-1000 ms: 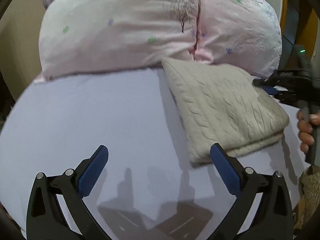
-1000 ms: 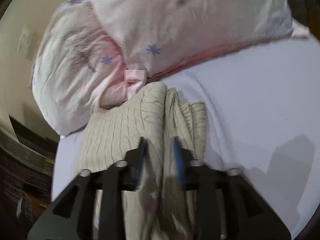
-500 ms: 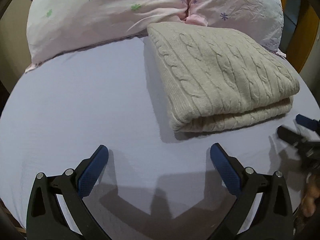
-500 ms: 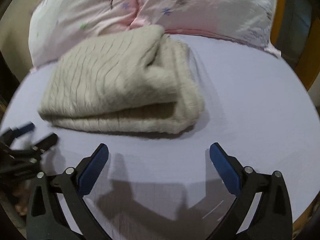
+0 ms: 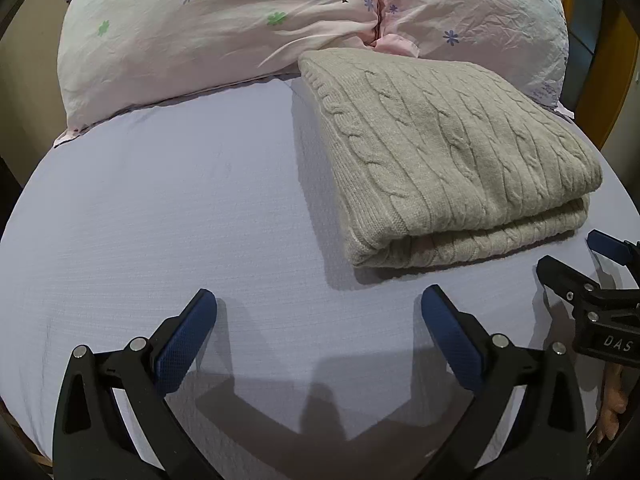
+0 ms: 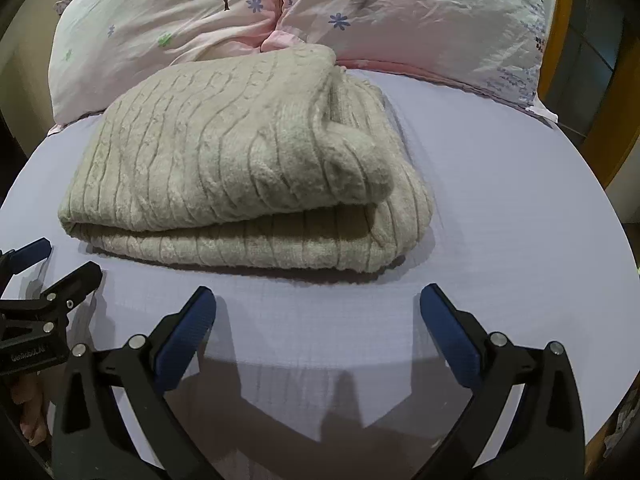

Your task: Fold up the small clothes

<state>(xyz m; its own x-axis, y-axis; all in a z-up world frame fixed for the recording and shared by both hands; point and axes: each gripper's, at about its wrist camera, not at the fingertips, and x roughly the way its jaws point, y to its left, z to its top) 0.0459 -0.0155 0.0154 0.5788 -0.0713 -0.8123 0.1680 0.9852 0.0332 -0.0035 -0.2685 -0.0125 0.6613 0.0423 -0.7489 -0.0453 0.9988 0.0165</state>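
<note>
We judge the folding done: the sweater (image 5: 448,152) lies as a squared, layered bundle ahead of both claws, its far edge touching the pillows (image 5: 248,20). Our left claw (image 5: 320,316) is released, jaws wide, empty, with the bundle ahead to its right. Our right claw (image 6: 316,312) is likewise spread and empty, just short of the near fold. Bare sheet (image 5: 160,208) gives room left of the left claw; right of the right claw the bed's edge is near.
</note>
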